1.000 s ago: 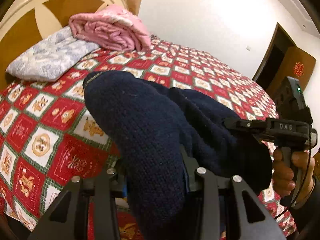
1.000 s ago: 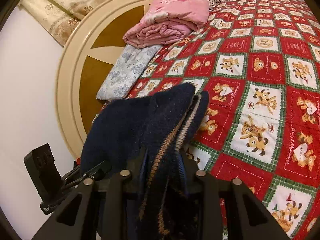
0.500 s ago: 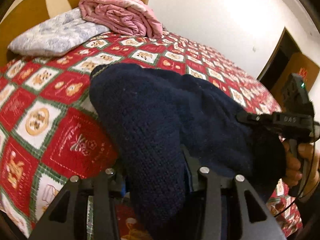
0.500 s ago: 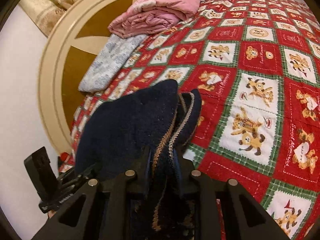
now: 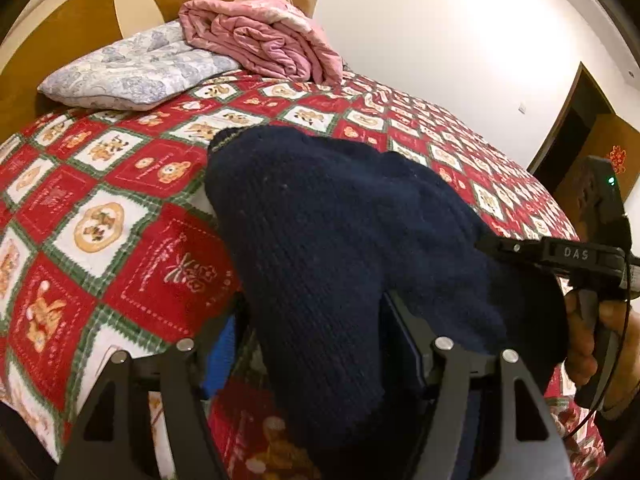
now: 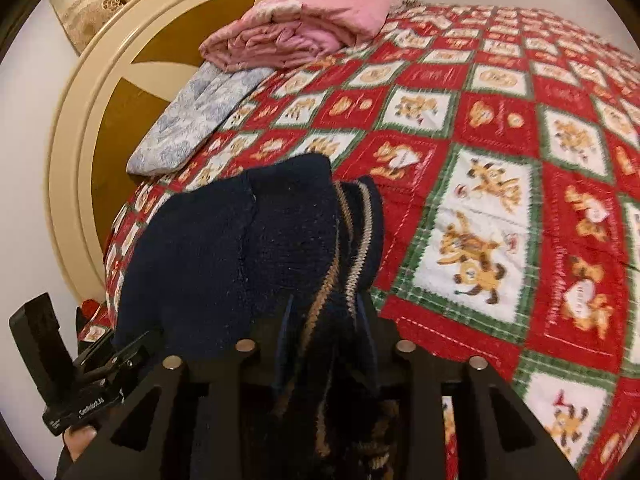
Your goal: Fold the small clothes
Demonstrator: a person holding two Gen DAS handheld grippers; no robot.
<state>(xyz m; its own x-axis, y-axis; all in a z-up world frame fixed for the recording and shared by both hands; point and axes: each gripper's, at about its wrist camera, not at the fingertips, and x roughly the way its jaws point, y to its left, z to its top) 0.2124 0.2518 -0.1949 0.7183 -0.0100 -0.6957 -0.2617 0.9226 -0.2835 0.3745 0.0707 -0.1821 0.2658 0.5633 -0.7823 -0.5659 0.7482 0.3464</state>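
A small dark navy knitted garment (image 5: 320, 232) with tan stripes along one edge (image 6: 344, 248) hangs between both grippers, above the bed. My left gripper (image 5: 316, 344) is shut on one end of it; the knit drapes over the fingers and hides the tips. My right gripper (image 6: 324, 320) is shut on the striped end. The right gripper also shows at the right of the left wrist view (image 5: 520, 248), and the left gripper at the lower left of the right wrist view (image 6: 120, 352).
A red, white and green patchwork bedspread (image 5: 100, 216) covers the bed (image 6: 500, 160). A pale blue pillow (image 5: 136, 68) and a folded pink quilt (image 5: 260, 36) lie by the round headboard (image 6: 100, 120). A dark doorway (image 5: 580, 120) is at the right.
Both grippers, still holding the garment, have moved forward over the bed and lower toward the bedspread. The grip has not changed.
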